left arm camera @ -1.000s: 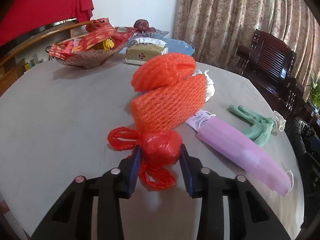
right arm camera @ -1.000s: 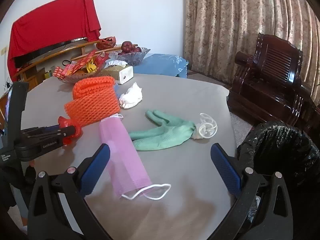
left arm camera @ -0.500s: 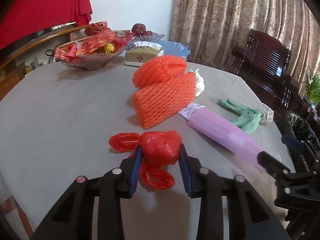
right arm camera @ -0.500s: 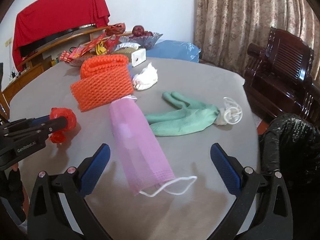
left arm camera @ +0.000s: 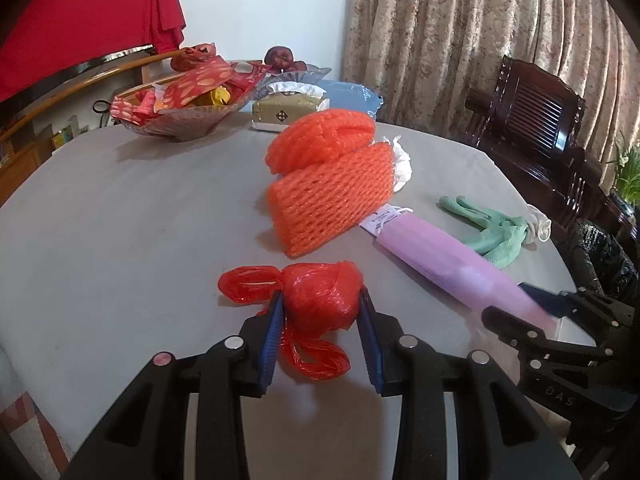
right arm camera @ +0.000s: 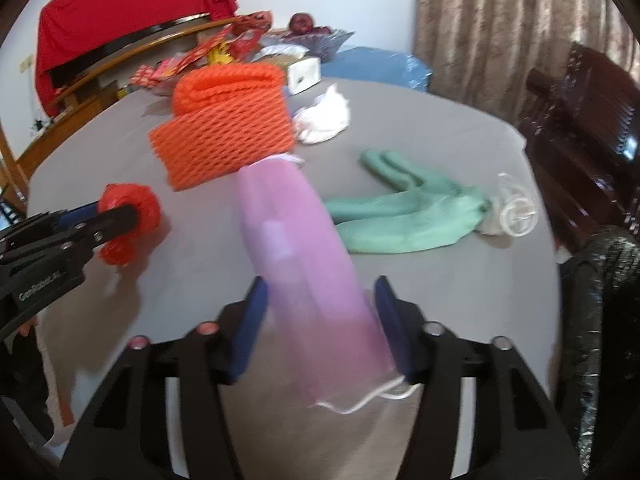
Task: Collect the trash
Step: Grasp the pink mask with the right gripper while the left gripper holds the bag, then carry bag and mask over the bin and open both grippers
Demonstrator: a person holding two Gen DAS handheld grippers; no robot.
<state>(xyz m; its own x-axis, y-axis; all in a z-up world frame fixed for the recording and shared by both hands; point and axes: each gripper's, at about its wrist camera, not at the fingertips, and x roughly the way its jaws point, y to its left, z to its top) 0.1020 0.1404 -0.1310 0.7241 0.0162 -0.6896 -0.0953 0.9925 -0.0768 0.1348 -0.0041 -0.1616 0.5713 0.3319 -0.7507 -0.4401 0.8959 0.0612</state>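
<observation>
Your left gripper is clamped on the crumpled red plastic bag, which sits low on the grey bench. Your right gripper is closing its jaws around the near end of the pink mask, which lies between them. Farther along the bench lie the orange foam netting, a white tissue wad and a green glove. A black-lined bin stands at the bench's right edge, with patterned curtains and a dark wooden chair behind.
</observation>
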